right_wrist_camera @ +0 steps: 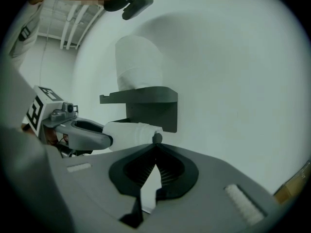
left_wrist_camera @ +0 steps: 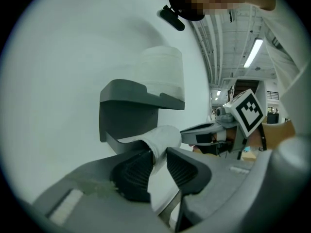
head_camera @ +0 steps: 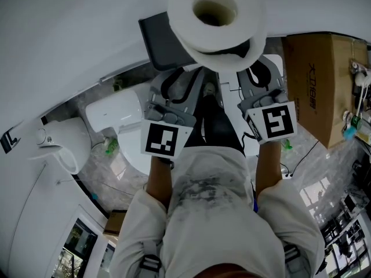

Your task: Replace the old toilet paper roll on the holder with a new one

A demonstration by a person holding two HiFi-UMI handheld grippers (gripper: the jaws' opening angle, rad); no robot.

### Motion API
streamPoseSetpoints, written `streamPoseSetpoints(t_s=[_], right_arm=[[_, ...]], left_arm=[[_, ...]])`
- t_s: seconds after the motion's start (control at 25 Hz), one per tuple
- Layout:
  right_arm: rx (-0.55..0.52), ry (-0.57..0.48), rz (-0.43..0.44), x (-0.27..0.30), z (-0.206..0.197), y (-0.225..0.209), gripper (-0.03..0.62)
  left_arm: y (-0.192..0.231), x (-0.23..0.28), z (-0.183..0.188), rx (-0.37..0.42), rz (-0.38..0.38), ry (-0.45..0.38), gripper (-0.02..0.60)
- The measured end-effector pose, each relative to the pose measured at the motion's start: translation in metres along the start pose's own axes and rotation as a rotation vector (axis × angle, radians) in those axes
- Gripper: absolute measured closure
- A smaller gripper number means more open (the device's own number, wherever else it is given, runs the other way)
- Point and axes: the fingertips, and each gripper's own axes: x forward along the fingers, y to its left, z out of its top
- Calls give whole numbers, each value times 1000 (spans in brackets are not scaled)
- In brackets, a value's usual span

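Note:
A full new toilet paper roll (head_camera: 214, 16) stands on end on top of the grey wall holder (left_wrist_camera: 131, 110). Under the holder's shelf hangs the thin old roll (left_wrist_camera: 163, 136), nearly used up. My left gripper (left_wrist_camera: 158, 166) has its ribbed pads pressed on the near end of that old roll. My right gripper (right_wrist_camera: 155, 148) is shut, and its tips sit just below the dark spindle knob (right_wrist_camera: 156, 138) at the old roll's other end. Nothing shows between its pads. In the head view the new roll hides both sets of fingertips.
A white toilet (head_camera: 116, 114) stands below left of the holder. A cardboard box (head_camera: 322, 80) stands to the right with small items beside it. The white wall fills the space around the holder. The person's body fills the lower head view.

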Motion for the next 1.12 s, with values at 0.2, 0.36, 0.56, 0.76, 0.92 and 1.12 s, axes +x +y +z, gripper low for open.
streamPoseSetpoints(t_s=[0.2,0.36,0.56,0.76,0.92,1.12], right_arm=[[7,11,-3,1,-1,0,592],[10,13,-14,-1,2,-4,592],[14,24,-44,-7,-2,-11,592],[13,32,-72,-19,-3,-20,592],[15,30,-91,-27,1,-25,592],[25,-26,-118,-37,17,-32,592]], left_arm=[[-4,3,3,19,-30,-2,506],[-9,5,7,35,-59,-10,518],[-14,8,10,61,-92,-21,529],[-21,14,12,61,-115,-23,537],[-26,18,14,62,-133,-19,543],[-33,27,18,70,-158,-22,549]])
